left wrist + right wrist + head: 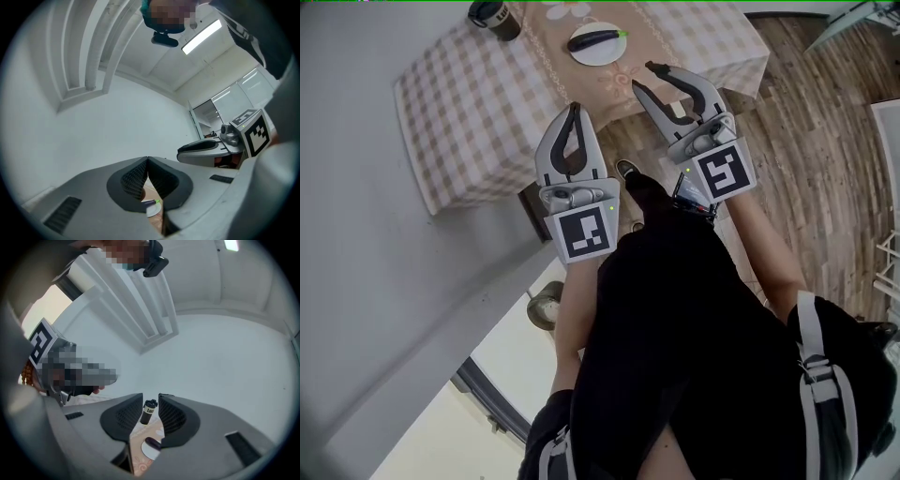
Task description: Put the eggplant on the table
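- The eggplant [598,39] lies on a white plate [595,55] on the table [478,103], at the top of the frame.
- The left gripper [574,111], mid frame, has its jaws pressed together on nothing.
- The right gripper [642,75], just right of it, has its jaws partly apart and holds nothing.

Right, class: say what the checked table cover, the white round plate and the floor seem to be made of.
Beige-and-white checked table cover: woven cloth, matte; it drapes over the table edge. White round plate: probably glazed ceramic, perhaps plastic; smooth and bright. Floor: wood or wood-look planks, with grain streaks.
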Tool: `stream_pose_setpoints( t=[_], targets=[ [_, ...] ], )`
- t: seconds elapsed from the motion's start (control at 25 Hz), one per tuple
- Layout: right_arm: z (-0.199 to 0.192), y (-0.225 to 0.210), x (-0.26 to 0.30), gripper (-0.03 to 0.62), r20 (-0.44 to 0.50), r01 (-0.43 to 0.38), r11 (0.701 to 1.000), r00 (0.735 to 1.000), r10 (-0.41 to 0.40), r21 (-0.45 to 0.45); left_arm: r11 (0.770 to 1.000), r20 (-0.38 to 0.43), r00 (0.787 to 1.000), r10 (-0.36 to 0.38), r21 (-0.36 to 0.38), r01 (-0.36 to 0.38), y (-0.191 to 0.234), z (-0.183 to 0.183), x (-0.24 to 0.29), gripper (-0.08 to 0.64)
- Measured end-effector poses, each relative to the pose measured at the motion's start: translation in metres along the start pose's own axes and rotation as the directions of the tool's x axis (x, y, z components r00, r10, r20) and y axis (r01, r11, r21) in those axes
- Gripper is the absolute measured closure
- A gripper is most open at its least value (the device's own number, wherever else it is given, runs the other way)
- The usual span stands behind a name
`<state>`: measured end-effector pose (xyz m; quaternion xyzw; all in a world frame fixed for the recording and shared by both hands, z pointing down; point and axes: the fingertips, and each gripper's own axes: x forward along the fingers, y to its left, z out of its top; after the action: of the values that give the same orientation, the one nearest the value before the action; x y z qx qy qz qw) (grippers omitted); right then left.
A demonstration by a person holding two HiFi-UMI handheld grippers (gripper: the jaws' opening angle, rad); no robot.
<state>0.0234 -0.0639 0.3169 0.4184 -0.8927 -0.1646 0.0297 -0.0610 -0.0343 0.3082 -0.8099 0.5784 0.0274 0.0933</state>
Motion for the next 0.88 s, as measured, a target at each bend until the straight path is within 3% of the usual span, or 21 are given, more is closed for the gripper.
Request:
stream_pose_setpoints(
  t=[0.4,0.56,0.88],
  targets=[
    [0.014,0.02,-0.028,0.512,-0.01,0.018,0.999,1.0,-0.018,0.051,1.0,0.018,1.0,0.015,0.005,-0.015,-0.012,0.008,-0.033,0.571],
    [0.018,0.024,-0.033,0.581,-0.01,0.019,0.997,1.0,-0.018,0.069,1.0,0.018,0.999,0.029,-0.001,-0.029,-0.011,0.011,-0.039,0.572],
    [0.02,0.033,-0.042,0.588,-0.006,-0.007,0.997,1.0,0.007,0.081,0.999,0.022,0.999,0.042,0.001,-0.043,-0.018,0.015,-0.05,0.571]
  ],
)
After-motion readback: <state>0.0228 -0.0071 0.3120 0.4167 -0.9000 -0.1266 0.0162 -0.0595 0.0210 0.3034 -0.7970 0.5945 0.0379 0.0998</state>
